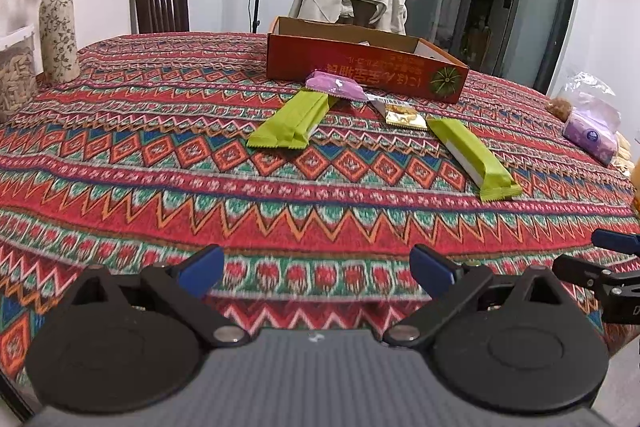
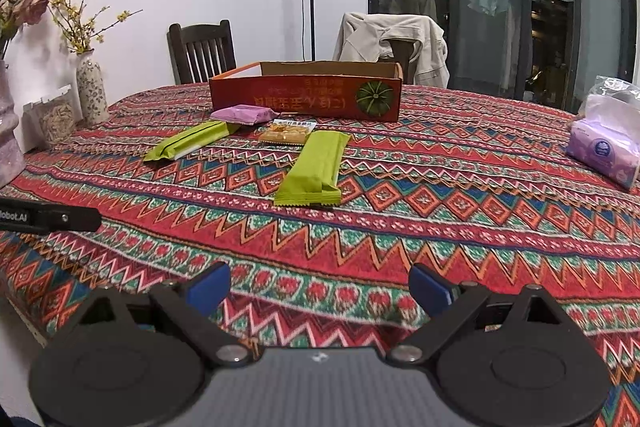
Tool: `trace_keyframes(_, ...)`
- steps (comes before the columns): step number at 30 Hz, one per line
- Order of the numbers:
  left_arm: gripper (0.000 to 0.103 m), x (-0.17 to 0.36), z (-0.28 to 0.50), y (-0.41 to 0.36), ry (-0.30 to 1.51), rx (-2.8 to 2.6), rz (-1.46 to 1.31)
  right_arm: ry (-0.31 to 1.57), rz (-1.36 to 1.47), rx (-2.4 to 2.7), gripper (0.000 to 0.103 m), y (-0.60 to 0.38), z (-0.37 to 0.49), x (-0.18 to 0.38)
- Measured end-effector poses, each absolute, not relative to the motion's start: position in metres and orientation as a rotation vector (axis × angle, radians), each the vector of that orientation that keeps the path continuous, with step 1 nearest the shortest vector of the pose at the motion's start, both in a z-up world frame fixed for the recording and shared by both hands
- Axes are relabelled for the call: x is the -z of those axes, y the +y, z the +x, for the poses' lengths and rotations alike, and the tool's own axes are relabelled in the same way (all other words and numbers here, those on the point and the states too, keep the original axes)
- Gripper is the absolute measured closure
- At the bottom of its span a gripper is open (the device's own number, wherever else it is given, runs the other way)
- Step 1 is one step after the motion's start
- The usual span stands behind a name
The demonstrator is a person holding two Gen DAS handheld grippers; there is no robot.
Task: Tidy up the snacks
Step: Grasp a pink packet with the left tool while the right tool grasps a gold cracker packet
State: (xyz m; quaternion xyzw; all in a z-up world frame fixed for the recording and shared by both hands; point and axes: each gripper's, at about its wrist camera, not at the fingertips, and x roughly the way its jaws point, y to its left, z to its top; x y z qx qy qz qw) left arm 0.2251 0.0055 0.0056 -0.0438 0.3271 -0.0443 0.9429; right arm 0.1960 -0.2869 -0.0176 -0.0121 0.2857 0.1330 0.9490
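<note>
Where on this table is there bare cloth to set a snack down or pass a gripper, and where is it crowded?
Free: the wide strip of tablecloth between both open grippers, left gripper and right gripper, and the green packets; also between the vase and the box. Crowded: right in front of the box, where purple packet, small yellow packet and green packets bunch.

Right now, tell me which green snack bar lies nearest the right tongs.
The green bar lying alone, pointing toward the right tongs. The other green bar lies farther left, its far end by the purple packet.
</note>
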Motion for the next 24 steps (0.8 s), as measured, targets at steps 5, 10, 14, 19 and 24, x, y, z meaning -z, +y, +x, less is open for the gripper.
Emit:
trace_keyframes(5, 0.002, -0.01, 0.252, 0.005, 0.654, 0.104, -0.088, 0.587, -0.044, -0.291, 0.007, -0.277, 0.22, 0.016)
trace_keyframes(10, 0.002, -0.012, 0.28, 0.004, 0.646, 0.116, -0.083, 0.581, -0.056, -0.316, 0.007, -0.266, 0.251, 0.012)
trace_keyframes(14, 0.002, -0.015, 0.303, 0.004, 0.639, 0.129, -0.074, 0.572, -0.052, -0.323, 0.007, -0.26, 0.28, 0.009)
trace_keyframes(19, 0.002, -0.022, 0.339, 0.003, 0.625, 0.154, -0.077, 0.571, -0.047, -0.349, 0.007, -0.251, 0.321, 0.003)
trace_keyframes(24, 0.002, -0.036, 0.374, -0.002, 0.591, 0.172, -0.044, 0.569, -0.046, -0.37, 0.008, -0.237, 0.367, -0.006)
